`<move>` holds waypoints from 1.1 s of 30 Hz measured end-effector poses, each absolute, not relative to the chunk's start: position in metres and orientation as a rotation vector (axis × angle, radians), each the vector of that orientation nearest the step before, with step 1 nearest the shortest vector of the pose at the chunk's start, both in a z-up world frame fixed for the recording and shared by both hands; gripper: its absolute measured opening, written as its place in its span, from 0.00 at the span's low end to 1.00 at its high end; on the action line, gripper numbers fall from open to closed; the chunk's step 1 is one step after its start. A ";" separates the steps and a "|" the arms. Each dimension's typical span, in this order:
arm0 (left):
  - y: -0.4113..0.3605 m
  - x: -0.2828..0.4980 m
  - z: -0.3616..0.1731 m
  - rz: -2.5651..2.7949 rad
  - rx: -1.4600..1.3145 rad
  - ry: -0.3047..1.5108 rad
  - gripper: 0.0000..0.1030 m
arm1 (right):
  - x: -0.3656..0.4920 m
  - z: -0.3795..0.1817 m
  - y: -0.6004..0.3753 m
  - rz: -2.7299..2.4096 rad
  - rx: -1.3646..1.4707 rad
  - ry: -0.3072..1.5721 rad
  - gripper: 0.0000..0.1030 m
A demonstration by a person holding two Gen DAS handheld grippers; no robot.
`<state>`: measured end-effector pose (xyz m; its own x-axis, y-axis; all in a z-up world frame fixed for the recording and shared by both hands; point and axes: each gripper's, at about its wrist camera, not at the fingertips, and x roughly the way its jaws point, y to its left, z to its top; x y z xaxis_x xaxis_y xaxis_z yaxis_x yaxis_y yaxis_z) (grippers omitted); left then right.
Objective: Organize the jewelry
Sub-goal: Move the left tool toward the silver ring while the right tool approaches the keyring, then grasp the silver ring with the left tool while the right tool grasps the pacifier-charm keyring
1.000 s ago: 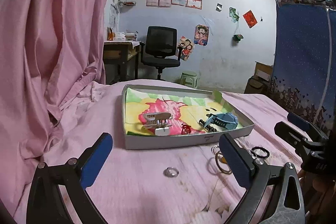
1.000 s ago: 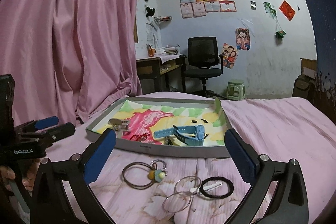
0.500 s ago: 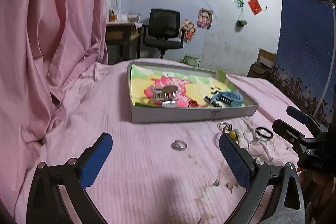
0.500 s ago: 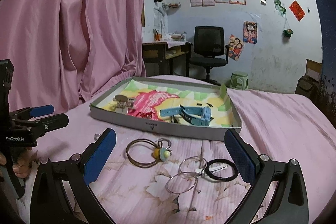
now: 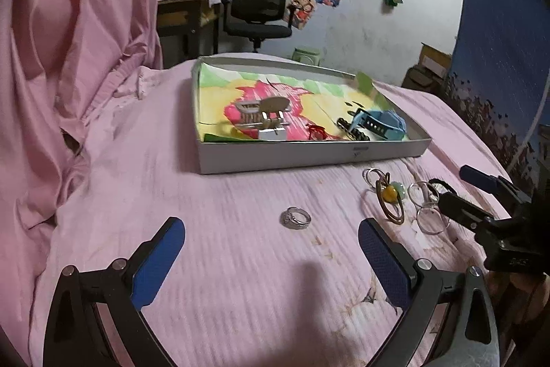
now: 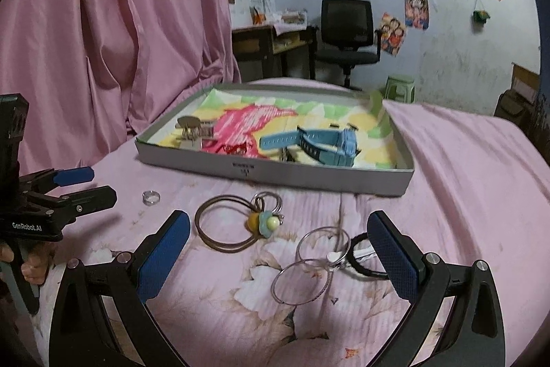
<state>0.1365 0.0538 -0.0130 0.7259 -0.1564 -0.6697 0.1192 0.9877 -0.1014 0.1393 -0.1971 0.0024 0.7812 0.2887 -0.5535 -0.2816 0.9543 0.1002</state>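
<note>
A small silver ring (image 5: 296,217) lies on the pink bedsheet just ahead of my left gripper (image 5: 270,229), which stands open with nothing between its fingers. My right gripper (image 6: 278,219) is open too, above thin silver bangles (image 6: 309,260). A brown hair tie with a yellow and green bead (image 6: 227,226) lies left of them, a black hair tie (image 6: 364,260) to the right. Behind them, the grey tray (image 6: 275,171) holds a blue watch (image 6: 319,143), a metal hair claw (image 6: 192,126) and a small red piece (image 6: 233,148). In the right wrist view the ring (image 6: 151,197) sits beside the left gripper (image 6: 82,184).
A pink curtain (image 5: 68,40) hangs along the left of the bed. Beyond the bed stand a black office chair (image 6: 347,33), a desk (image 6: 268,36) and a green stool (image 6: 398,85). A dark blue cloth (image 5: 498,40) hangs at the right.
Both grippers have dipped and come closer to the sheet. The ring now lies nearer the left gripper's fingers, and the bangles have come nearer the right gripper's. No item has moved.
</note>
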 end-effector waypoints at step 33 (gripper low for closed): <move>0.035 0.176 -0.035 -0.293 0.028 0.898 0.20 | 0.203 -0.046 -0.171 0.428 0.046 0.858 0.25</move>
<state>0.1760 0.0355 -0.0346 0.5860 -0.2391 -0.7742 0.2627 0.9599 -0.0977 0.2026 -0.1706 -0.0456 0.5746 0.3831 -0.7233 -0.3468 0.9144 0.2089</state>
